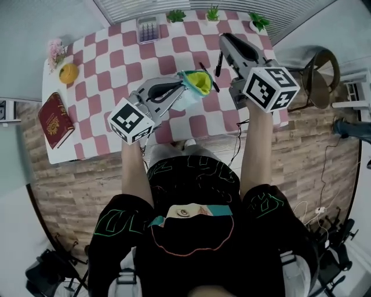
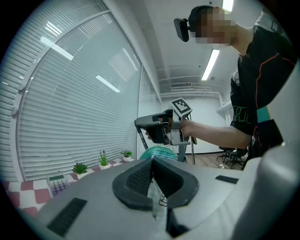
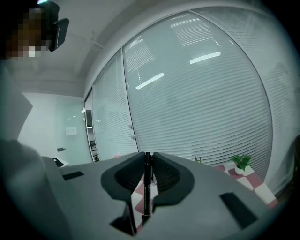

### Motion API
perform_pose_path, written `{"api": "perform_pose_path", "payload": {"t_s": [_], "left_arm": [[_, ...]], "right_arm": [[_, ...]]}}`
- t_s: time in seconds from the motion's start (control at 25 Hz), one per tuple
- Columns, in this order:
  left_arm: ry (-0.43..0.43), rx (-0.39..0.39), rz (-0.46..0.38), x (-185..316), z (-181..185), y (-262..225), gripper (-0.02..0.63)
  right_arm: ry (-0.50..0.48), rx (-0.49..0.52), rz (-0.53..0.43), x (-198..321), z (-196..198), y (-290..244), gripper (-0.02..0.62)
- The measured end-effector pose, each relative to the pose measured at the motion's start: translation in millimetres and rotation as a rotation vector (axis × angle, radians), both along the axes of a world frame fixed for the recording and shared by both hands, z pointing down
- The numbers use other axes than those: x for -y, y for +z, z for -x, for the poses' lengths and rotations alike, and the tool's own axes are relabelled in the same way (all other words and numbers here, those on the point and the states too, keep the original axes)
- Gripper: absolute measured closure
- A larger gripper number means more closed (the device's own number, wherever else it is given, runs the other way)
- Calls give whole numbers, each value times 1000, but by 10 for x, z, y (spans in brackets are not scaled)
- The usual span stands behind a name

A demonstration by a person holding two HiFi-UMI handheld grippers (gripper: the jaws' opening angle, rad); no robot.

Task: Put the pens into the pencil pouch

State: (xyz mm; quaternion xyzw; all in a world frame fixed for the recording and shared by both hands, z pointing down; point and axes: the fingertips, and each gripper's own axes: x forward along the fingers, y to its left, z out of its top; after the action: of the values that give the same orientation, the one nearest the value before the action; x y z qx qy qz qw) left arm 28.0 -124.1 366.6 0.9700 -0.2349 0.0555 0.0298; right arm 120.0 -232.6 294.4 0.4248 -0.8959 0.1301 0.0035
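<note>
So the left gripper (image 2: 157, 187) had its fingers (image 2: 137, 179) pinched together on a pale flap of the pencil pouch (image 1: 196, 82), holding it up off the checkered surface (image 1: 110, 61). In the head view the pouch hung right off the fingertips, teal outside, yellow inside, with its mouth open. From the left gripper view you could only see a teal hump of it just past the fingers.

The right gripper (image 3: 147, 164) had its fingers (image 3: 127, 176) clamped on a black pen (image 3: 147, 187), which stood upright between them and poked out above and below the pads. In the head view that pen (image 1: 219, 64) hung below the right fingertips, close to the pouch mouth but apart from it.

A second pen (image 1: 209, 78), I think, lay slanted on the surface between the two sets of fingers, just beside the pouch.

Further out beyond the fingers were a calculator (image 1: 148, 29) and three little potted plants (image 1: 213, 13). A red book (image 1: 55, 119) sat well off to the left gripper's side.
</note>
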Motion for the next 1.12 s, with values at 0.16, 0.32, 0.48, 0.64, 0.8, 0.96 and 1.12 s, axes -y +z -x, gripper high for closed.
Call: {"api": "perform_pose_path", "payload": {"t_s": [0.16,0.32,0.48,0.64,0.8,0.96,1.12], "left_arm": [[-8,10,1,-8,-69,34,604],[-19,21,7,-25,-107,82,604],[-31,25,10,-18,-164,109,604],[-36,31,12,-28,-216,139,604],[-46,36,10,-11,-242,141,604],[-50,28,3,6,-268,103,604],[-51,15,-2,18,-281,64,604]], "right_arm": [[-8,46,-45,-92,-57,-148,535],[-20,92,-83,-200,-85,-301,534],[-45,134,-104,-294,-68,-411,534],[-75,160,-113,-396,12,-425,534],[-92,186,-101,-426,57,-385,534],[-95,194,-84,-432,61,-300,534],[-94,185,-64,-432,85,-175,534]]}}
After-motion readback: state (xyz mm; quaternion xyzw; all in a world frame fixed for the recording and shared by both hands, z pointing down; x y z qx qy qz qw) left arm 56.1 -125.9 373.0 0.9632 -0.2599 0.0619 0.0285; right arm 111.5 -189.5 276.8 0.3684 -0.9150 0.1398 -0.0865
